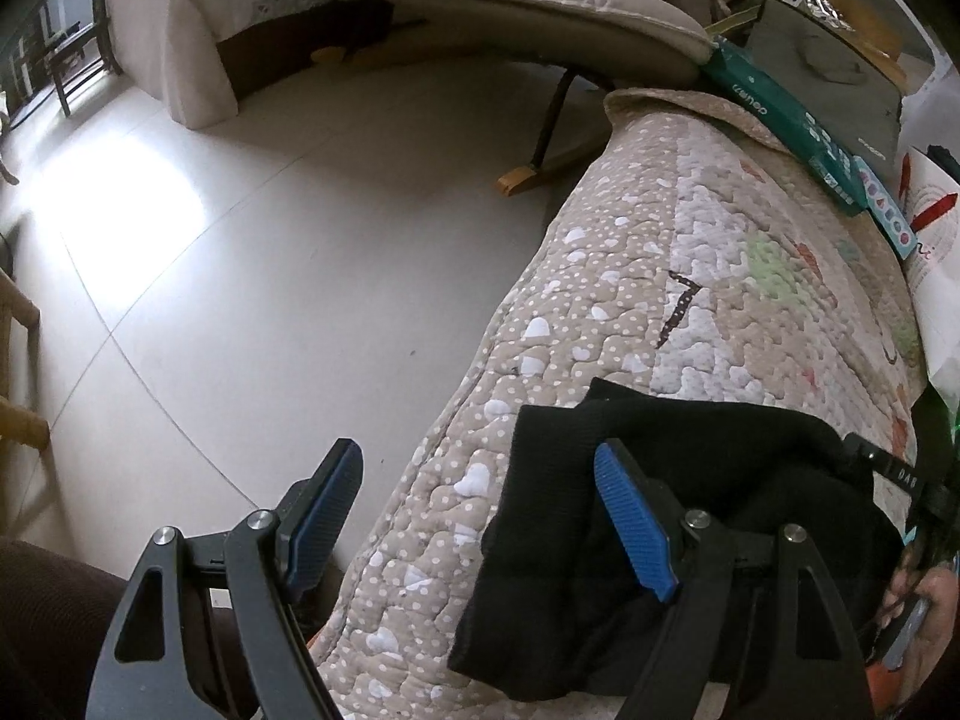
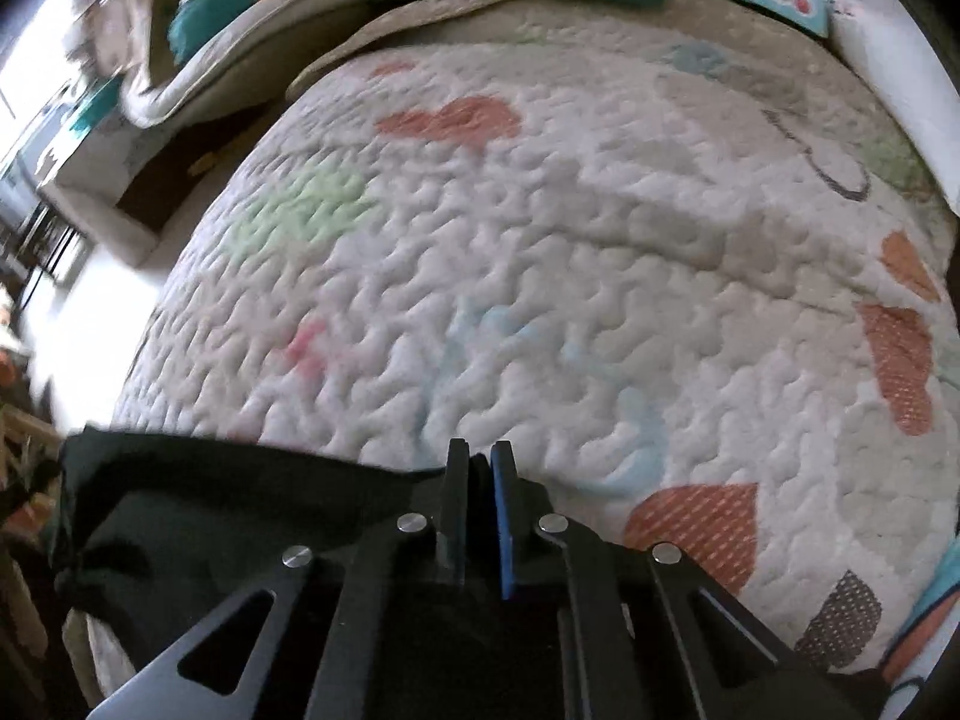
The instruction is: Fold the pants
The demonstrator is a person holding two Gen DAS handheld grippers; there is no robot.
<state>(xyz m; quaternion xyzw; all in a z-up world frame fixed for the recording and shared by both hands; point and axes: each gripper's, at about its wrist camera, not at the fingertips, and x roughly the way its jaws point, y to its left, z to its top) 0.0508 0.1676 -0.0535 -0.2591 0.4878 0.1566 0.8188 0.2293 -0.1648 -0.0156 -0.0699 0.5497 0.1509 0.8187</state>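
Observation:
The black pants (image 1: 678, 516) lie bunched on the near end of a quilted patterned mat (image 1: 708, 252). My left gripper (image 1: 480, 516) is open, its right finger over the pants' left edge and its left finger over the mat's side, holding nothing. In the right wrist view my right gripper (image 2: 480, 468) is shut on the far edge of the black pants (image 2: 240, 516), which spread to the left below it over the quilted mat (image 2: 540, 240). The right gripper's body and hand show at the right edge of the left wrist view.
White tiled floor (image 1: 270, 270) lies left of the mat. A rocking chair with a grey cushion (image 1: 510, 6) stands beyond. A green box (image 1: 798, 120), a dark tablet (image 1: 834, 66) and printed papers (image 1: 936, 228) sit at the mat's far right.

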